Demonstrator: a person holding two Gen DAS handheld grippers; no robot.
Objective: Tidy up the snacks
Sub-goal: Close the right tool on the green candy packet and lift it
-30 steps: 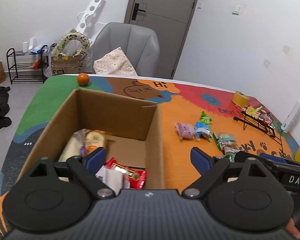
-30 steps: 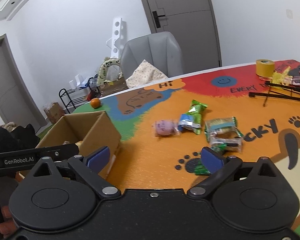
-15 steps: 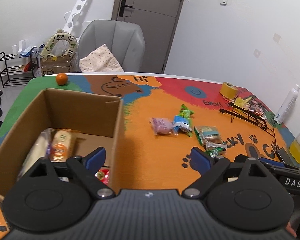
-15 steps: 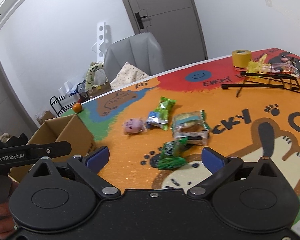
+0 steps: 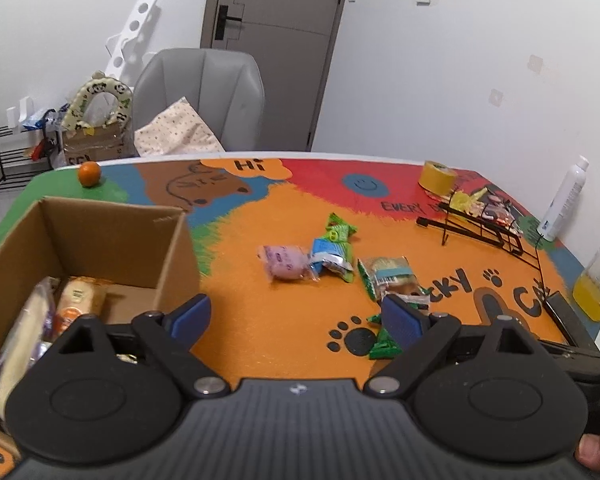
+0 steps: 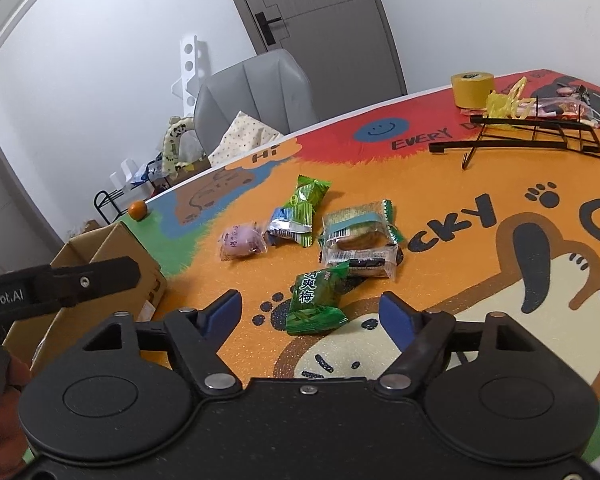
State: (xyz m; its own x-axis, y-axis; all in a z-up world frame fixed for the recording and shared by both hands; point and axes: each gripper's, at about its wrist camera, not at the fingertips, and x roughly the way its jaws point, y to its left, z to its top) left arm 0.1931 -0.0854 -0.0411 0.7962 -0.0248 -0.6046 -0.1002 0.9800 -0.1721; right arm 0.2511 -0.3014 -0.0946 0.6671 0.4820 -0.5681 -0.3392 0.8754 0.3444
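Note:
A cardboard box [image 5: 112, 236] stands at the table's left with wrapped snacks [image 5: 74, 308] inside; it also shows in the right wrist view [image 6: 112, 256]. Loose snacks lie on the orange mat: a pink packet [image 6: 240, 242], a blue-green packet [image 6: 296, 216], a clear cake packet [image 6: 358, 228] and a green plum packet [image 6: 316, 300]. My right gripper [image 6: 312, 316] is open and empty, with the green plum packet between its fingers. My left gripper [image 5: 296, 318] is open and empty, beside the box's right wall, above the mat.
An orange [image 5: 89, 173] sits at the far left corner. A yellow tape roll [image 5: 438, 178], a black wire rack [image 5: 480, 224] with small items, a white bottle [image 5: 564, 204] and a juice bottle [image 5: 596, 280] stand at the right. A grey chair [image 5: 204, 96] is behind the table.
My left gripper moved right, away from over the box toward the loose snacks. My right gripper moved right and forward until the green plum packet lies between its fingers.

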